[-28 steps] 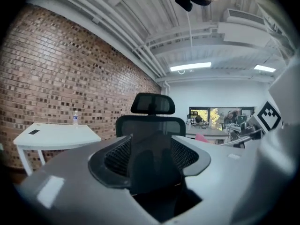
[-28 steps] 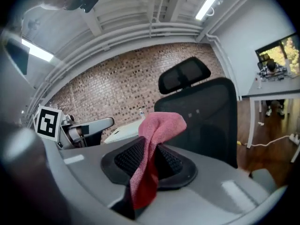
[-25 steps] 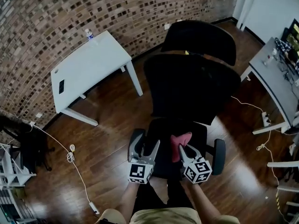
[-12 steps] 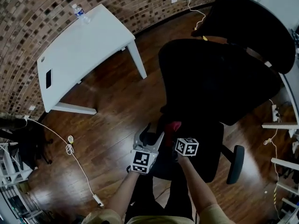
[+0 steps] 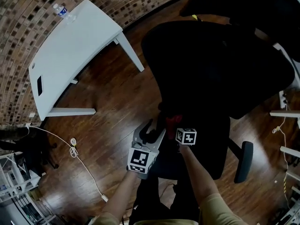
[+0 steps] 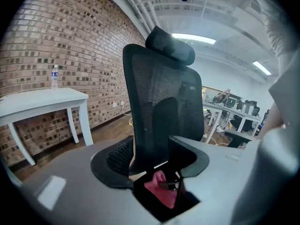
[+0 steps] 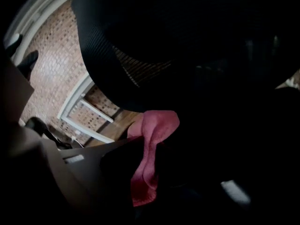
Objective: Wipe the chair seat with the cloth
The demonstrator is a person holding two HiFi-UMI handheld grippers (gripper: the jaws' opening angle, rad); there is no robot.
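A black office chair stands in front of me; its seat [image 5: 208, 142] lies under the tall mesh backrest [image 5: 211, 64]. A pink cloth [image 5: 174, 121] rests on the seat's left part, close to the backrest. My right gripper [image 5: 176, 125] is shut on the cloth [image 7: 149, 153], which hangs crumpled between its jaws [image 7: 150, 172]. My left gripper [image 5: 151, 131] hovers open just left of the cloth, at the seat's left edge. Its wide jaws [image 6: 152, 161] frame the backrest [image 6: 159, 107] and hold nothing; the cloth [image 6: 159, 191] shows low between them.
A white table [image 5: 70, 46] with a water bottle [image 5: 60, 9] and a dark flat item [image 5: 39, 85] stands left against the brick wall. The chair's right armrest [image 5: 244, 161] juts out. A white cable [image 5: 75, 153] trails over the wood floor. A second black chair [image 5: 262, 8] stands behind.
The right gripper has carried the cloth from the middle of the seat leftward and toward the backrest, close to the left gripper. The head view has swung nearer over the chair.
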